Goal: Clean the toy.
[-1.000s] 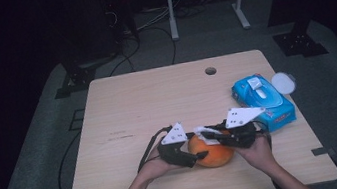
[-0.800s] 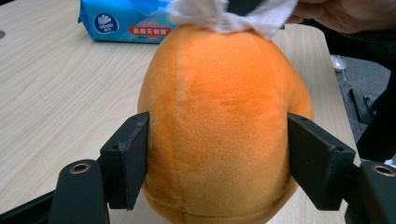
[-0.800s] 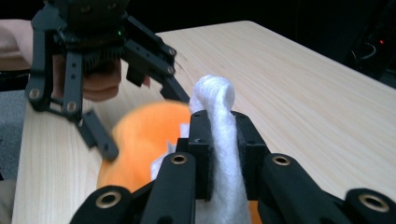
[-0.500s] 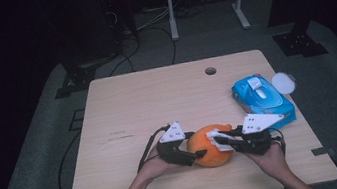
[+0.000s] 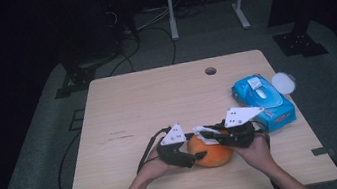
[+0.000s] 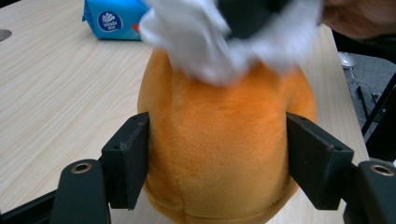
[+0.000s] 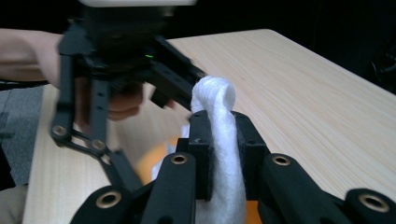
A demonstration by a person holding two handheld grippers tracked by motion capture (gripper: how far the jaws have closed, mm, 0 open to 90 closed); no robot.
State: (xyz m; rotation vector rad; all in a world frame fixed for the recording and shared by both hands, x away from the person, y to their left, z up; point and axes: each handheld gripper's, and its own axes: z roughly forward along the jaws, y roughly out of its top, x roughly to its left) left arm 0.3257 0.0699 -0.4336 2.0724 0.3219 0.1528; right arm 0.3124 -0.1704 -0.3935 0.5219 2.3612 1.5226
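An orange plush toy [image 5: 214, 155] lies near the table's front edge. My left gripper [image 5: 197, 157] is shut on it from the left. In the left gripper view its pads [image 6: 128, 158] press into both sides of the plush [image 6: 219, 140], and its jaws have just tightened slightly on it. My right gripper [image 5: 207, 138] comes in from the right, shut on a white wipe [image 5: 202, 132] that rests on the toy's top. In the right gripper view the wipe [image 7: 218, 116] stands folded between its pads, with the orange plush [image 7: 152, 161] below. The wipe [image 6: 205, 42] looks blurred over the plush.
A blue pack of wipes [image 5: 262, 101] lies at the table's right edge, with a round white lid [image 5: 283, 82] beside it. A cable hole [image 5: 210, 71] sits at the back middle of the table [image 5: 157, 101]. Dark stands and cables lie on the floor behind.
My right gripper swung to the right off the toy's top half a second ago and has come back left over it with the wipe. The left gripper and the toy stayed put.
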